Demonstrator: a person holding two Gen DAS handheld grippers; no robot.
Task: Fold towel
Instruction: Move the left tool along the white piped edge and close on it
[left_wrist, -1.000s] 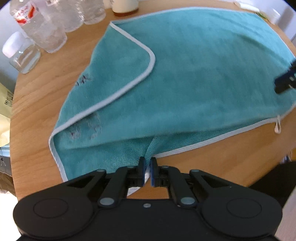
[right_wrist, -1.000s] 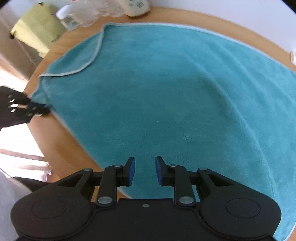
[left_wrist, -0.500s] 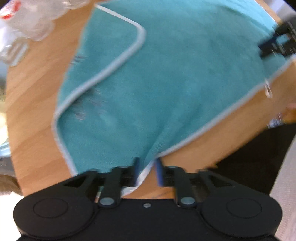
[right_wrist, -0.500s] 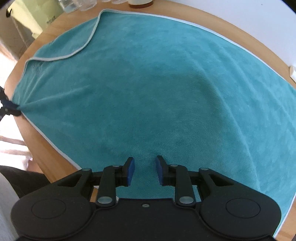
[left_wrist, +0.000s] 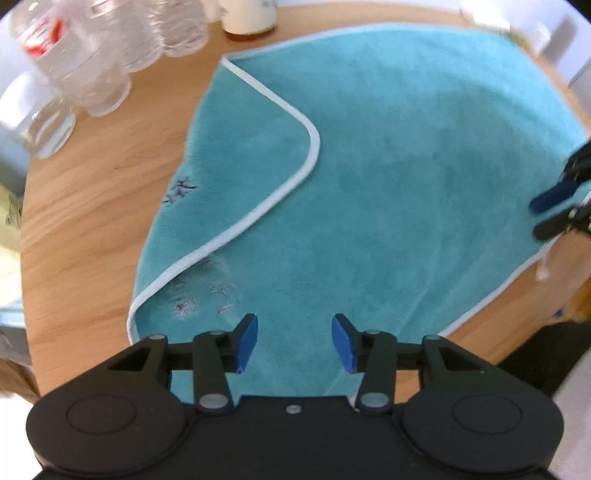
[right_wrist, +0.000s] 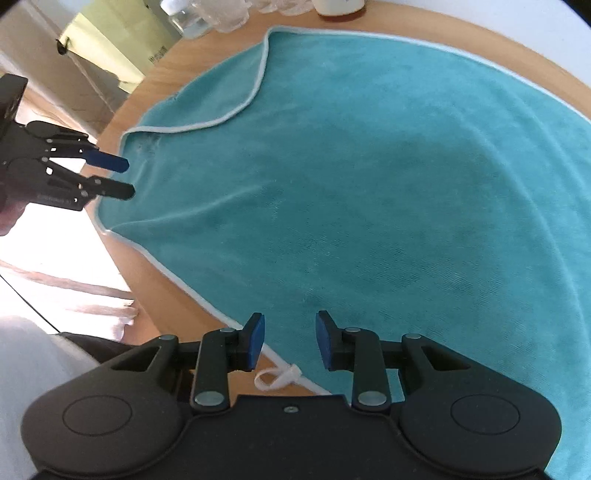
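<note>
Across most of both frames a teal towel (left_wrist: 406, 177) with pale piping lies spread on the round wooden counter (left_wrist: 92, 221), one corner folded back over itself in the upper left of each view. At the bottom centre of the left wrist view the left claw (left_wrist: 294, 341) points down over the towel's near edge; its jaws are opening, the blue pads stand apart and press on nothing, with cloth lying below the gap. At the bottom centre of the right wrist view the right claw (right_wrist: 290, 339) is likewise released, its pads spread above the towel's piped edge, where a small white hanging loop (right_wrist: 277, 376) lies on the wood just under the left pad. Each claw shows in the other's view at the frame's edge, both with fingers parted. Clear plastic bottles (left_wrist: 85, 62) and a jar (left_wrist: 249, 18) stand blurred along the upper left of the left wrist view, beyond the towel.
</note>
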